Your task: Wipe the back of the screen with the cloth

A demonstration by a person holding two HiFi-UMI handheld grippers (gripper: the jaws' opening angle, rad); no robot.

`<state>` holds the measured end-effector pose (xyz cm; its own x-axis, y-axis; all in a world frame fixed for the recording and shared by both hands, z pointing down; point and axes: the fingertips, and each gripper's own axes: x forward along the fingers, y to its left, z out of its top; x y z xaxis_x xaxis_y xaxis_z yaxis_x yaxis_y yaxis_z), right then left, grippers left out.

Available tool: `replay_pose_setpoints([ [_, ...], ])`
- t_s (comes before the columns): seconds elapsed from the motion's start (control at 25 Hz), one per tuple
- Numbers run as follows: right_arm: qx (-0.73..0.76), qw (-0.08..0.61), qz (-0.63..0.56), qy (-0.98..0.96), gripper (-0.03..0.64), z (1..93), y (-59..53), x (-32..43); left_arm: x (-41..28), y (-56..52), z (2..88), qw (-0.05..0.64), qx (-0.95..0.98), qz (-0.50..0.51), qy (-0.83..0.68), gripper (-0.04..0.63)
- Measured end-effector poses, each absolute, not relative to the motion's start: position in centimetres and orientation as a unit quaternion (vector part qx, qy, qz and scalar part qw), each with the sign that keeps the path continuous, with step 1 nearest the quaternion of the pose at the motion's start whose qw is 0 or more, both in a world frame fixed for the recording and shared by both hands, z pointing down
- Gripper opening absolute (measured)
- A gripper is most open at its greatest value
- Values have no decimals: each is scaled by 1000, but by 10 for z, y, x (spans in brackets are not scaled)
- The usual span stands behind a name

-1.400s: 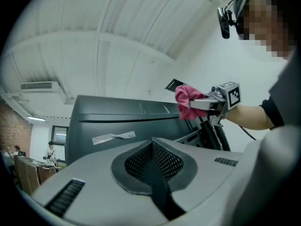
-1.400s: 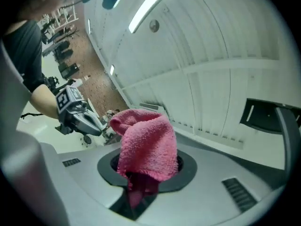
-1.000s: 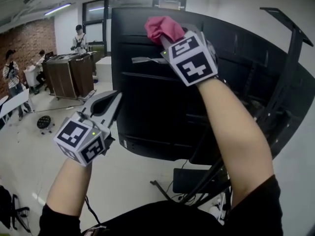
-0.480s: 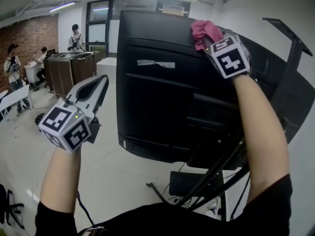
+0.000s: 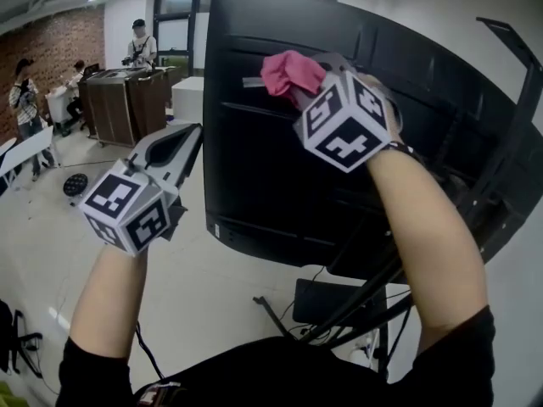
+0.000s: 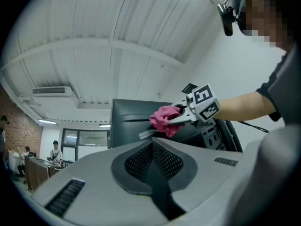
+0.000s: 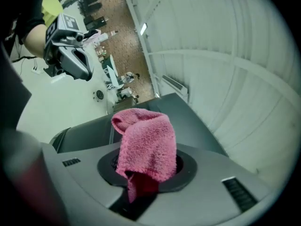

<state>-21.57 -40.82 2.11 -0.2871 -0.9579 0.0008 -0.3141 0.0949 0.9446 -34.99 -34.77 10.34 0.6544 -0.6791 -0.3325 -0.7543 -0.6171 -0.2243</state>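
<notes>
Head view: the back of the screen (image 5: 271, 185) fills the centre and the 3 o'clock side, on a stand (image 5: 373, 295) at 5 o'clock. At 12 o'clock the cloth (image 5: 291, 72) sits before the screen's upper part, between the jaws of the right gripper (image 5: 307, 87). The left gripper (image 5: 192, 136) is at 9 o'clock, left of the screen's edge. Behind it, at 10 o'clock, 3 people (image 5: 140, 42) are around a desk (image 5: 127, 108).

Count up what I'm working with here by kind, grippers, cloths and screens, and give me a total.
grippers: 2 (left gripper, right gripper)
pink cloth: 1
screen: 1
total: 4
</notes>
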Motion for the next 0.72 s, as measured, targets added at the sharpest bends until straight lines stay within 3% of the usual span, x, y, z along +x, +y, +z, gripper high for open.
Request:
replay_pose_setpoints([
  [0.08,459,395,-484,-631,114,42,-427,-254,-348,-346,114,170,-894,104,402,-3],
  [0.16,469,419,-482,-610,115,45,-433,-243,-348,-343,121,165,-896,103,399,-3],
  [0.4,499,435,-422,-619,115,37,-411,-139,-343,-341,143,146,-903,93,394,-3],
  [0.6,564,463,-376,-571,115,29,-372,2,-338,-340,155,141,-906,84,389,-3],
  [0.72,572,424,-404,-575,114,24,-346,-13,-336,-341,164,135,-908,79,390,-3],
])
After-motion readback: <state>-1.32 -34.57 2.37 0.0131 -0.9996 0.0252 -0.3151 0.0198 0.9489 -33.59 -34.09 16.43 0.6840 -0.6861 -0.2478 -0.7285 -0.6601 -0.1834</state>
